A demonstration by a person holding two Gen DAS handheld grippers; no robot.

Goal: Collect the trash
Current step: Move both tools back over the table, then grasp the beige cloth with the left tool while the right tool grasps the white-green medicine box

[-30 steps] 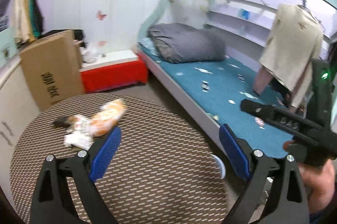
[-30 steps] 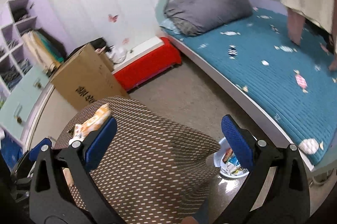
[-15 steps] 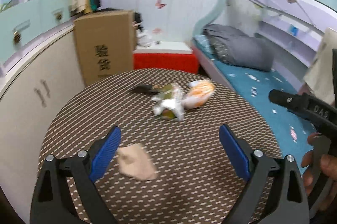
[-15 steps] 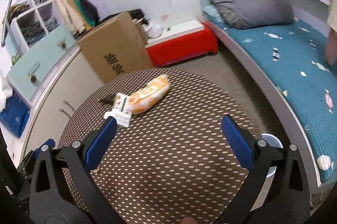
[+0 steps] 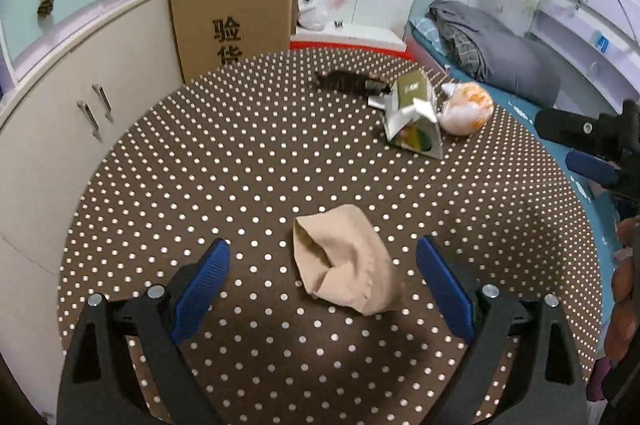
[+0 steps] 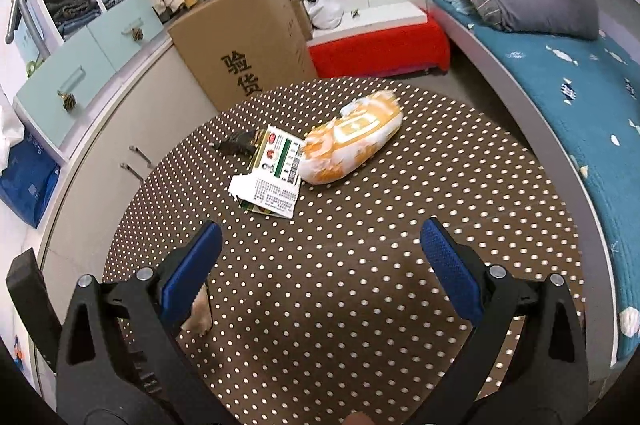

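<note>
Cardboard box (image 6: pixel 256 45) at 11 o'clock of the table bears black characters 验货; print on the flattened carton (image 6: pixel 276 173) is unreadable.

Between the wide-spread jaws of the left gripper (image 5: pixel 322 281) a crumpled tan cloth (image 5: pixel 345 262) lies on the bench (image 5: pixel 208 161), and beyond it bare dotted surface runs clear to the far cluster. Ahead of the right gripper's (image 6: pixel 320 265) spread jaws the bench is bare up to the torn carton (image 6: pixel 274 177) and the orange wrapper (image 6: pixel 350 143) touching it. Past that cluster a cardboard box (image 6: pixel 248 41) and a red bench seat (image 6: pixel 380 45) close the far side.
</note>
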